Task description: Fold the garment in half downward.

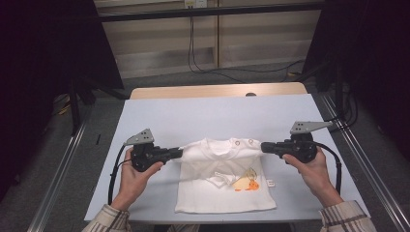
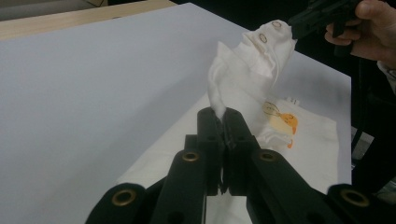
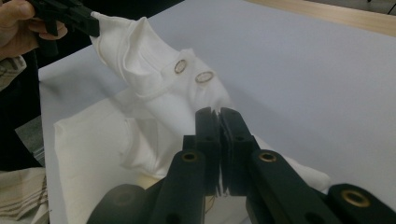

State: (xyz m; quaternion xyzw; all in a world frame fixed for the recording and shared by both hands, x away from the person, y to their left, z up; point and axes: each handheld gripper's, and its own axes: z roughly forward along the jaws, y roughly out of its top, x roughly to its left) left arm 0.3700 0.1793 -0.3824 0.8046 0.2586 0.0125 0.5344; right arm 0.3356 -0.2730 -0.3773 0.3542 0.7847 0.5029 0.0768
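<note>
Both grippers have a bite on the small white cotton baby T-shirt [image 1: 225, 179] right now. The left gripper [image 1: 178, 153] has its jaws pressed together on a bunched bit of fabric at one shoulder, and the right gripper [image 1: 265, 146] is pinching the other shoulder the same way. The shirt's top edge is strung between the two sets of jaws and lifted off the pale blue tabletop [image 1: 193, 116], while the lower body of the shirt lies flat on the tabletop below and behind the jaws, toward the person.

What could go wrong, as I see it: each pinch holds only a thin wad of soft knit right at the jaw tips, so if the hands pull apart too hard the cloth could slide out of one side and the whole thing flops down crooked. Also the neckline sags between the jaws, so uneven height could fold it skewed.

Material-wise it's soft, floppy jersey, creased in the middle. Two round snap buttons [image 3: 192, 72] sit on the shoulder placket just ahead of the right jaws, and an orange cartoon print [image 1: 247, 183] plus a tiny side tag [image 1: 270, 183] sit lower down. The tabletop looks smooth and matte.
</note>
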